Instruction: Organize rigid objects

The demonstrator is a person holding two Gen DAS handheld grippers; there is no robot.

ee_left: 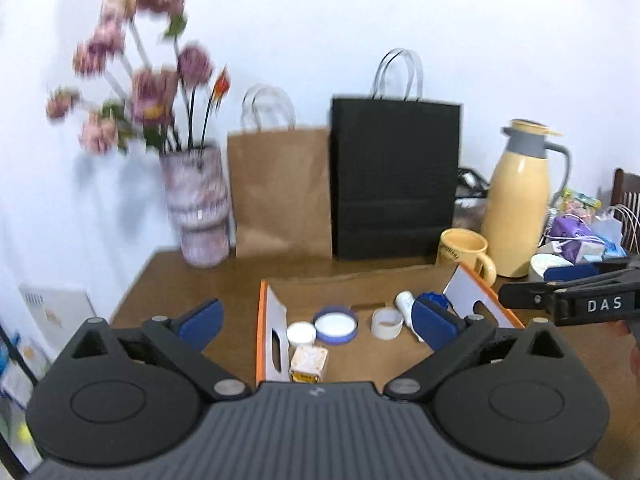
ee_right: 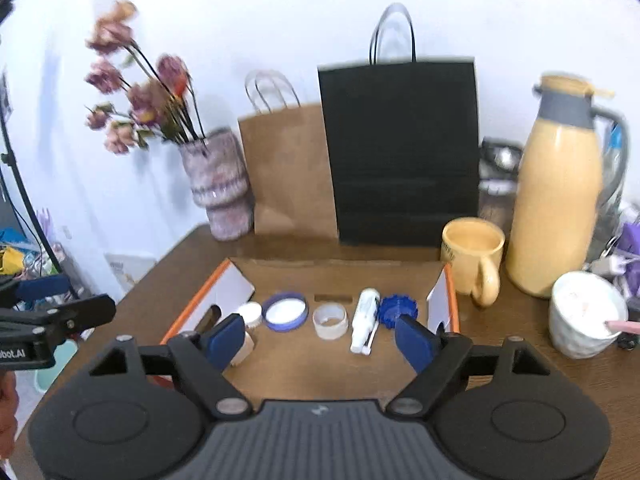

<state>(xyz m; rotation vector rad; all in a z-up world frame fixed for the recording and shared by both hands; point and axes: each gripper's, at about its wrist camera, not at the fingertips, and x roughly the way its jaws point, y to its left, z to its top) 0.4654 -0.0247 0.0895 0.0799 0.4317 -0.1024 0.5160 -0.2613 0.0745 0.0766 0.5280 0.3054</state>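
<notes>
An open cardboard box (ee_right: pixel 328 364) with orange-edged flaps lies on the brown table. Inside, in a row, are a white jar (ee_right: pixel 251 314), a purple-rimmed lid (ee_right: pixel 286 311), a tape roll (ee_right: pixel 330 321), a white tube (ee_right: pixel 365 320) and a blue cap (ee_right: pixel 398 309). The left wrist view shows the same lid (ee_left: pixel 335 324), tape roll (ee_left: pixel 386 323), tube (ee_left: pixel 406 304), plus a small yellow-white carton (ee_left: pixel 308 364). My left gripper (ee_left: pixel 316 320) is open and empty above the box's left part. My right gripper (ee_right: pixel 320 340) is open and empty above the box front.
Behind the box stand a vase of pink flowers (ee_right: pixel 218 184), a brown paper bag (ee_right: pixel 286 172), a black paper bag (ee_right: pixel 404 152), a yellow mug (ee_right: pixel 472 260) and a yellow thermos jug (ee_right: pixel 560 200). A white cup (ee_right: pixel 584 314) and clutter sit at the right.
</notes>
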